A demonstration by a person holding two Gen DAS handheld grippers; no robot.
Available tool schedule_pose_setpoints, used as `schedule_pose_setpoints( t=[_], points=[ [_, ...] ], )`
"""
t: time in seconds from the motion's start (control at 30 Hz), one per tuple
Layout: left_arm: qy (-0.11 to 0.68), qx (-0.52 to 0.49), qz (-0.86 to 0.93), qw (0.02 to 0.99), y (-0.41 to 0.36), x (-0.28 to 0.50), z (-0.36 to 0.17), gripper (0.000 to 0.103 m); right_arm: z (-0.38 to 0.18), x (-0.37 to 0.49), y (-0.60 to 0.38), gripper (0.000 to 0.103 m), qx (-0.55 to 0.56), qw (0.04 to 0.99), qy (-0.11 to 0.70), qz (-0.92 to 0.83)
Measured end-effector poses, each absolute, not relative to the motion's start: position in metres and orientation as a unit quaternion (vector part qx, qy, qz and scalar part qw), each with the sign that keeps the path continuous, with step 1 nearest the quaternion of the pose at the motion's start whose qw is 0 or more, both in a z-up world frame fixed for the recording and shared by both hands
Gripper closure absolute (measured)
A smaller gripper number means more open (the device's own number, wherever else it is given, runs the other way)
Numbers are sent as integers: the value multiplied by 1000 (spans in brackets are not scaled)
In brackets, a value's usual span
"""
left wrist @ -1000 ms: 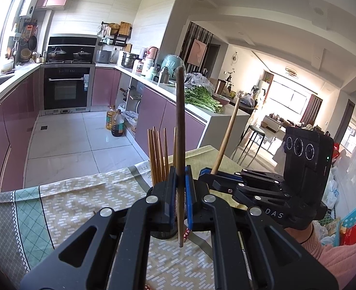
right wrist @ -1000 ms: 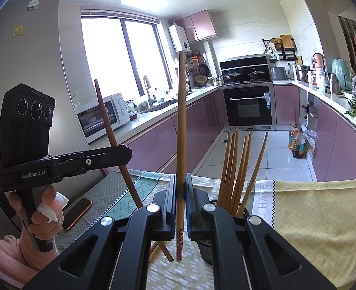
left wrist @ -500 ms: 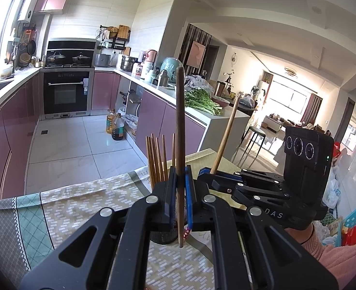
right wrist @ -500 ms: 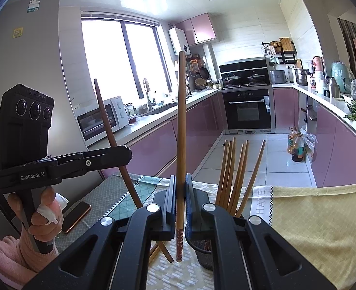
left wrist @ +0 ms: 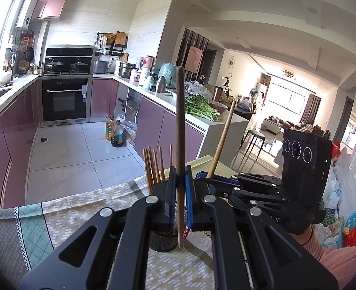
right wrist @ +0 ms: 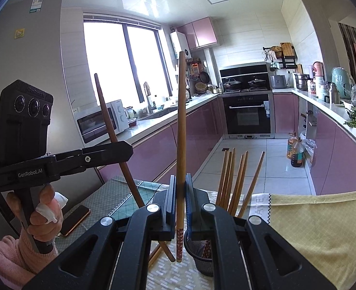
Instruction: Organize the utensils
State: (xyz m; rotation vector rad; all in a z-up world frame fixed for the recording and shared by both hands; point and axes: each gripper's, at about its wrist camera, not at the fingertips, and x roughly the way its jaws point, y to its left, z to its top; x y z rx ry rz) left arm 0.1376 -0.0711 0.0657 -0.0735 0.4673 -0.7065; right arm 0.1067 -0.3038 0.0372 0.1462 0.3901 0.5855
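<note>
My left gripper (left wrist: 180,188) is shut on a dark brown chopstick (left wrist: 180,133) that stands upright. Below it, a black mesh holder (left wrist: 162,241) contains several wooden chopsticks (left wrist: 153,166). To the right, my right gripper (left wrist: 208,181) is shut on a lighter chopstick (left wrist: 222,140), tilted right. In the right wrist view, my right gripper (right wrist: 181,193) clamps that light chopstick (right wrist: 181,133) upright, its red patterned end (right wrist: 179,241) hanging just left of the holder (right wrist: 201,258). My left gripper (right wrist: 127,148) grips the dark chopstick (right wrist: 110,125) at the left.
A patterned green and beige tablecloth (left wrist: 57,217) covers the table, with a yellow cloth (right wrist: 311,229) on the right. A phone (right wrist: 75,220) lies near the person's left hand (right wrist: 45,217). Kitchen counters, an oven (right wrist: 248,113) and oil bottles (left wrist: 115,133) stand beyond the table edge.
In the right wrist view the holder has slid lower and to the left, so my right gripper has risen slightly with its chopstick. My left gripper holds still.
</note>
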Motion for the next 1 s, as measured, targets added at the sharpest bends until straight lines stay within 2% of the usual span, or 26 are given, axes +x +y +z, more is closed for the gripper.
schedule_pose_setpoints(
  t=[1.0],
  points=[
    [215, -42, -335, 917, -80, 146, 77, 96, 46, 113, -298, 97, 65, 942, 183, 272]
  ],
)
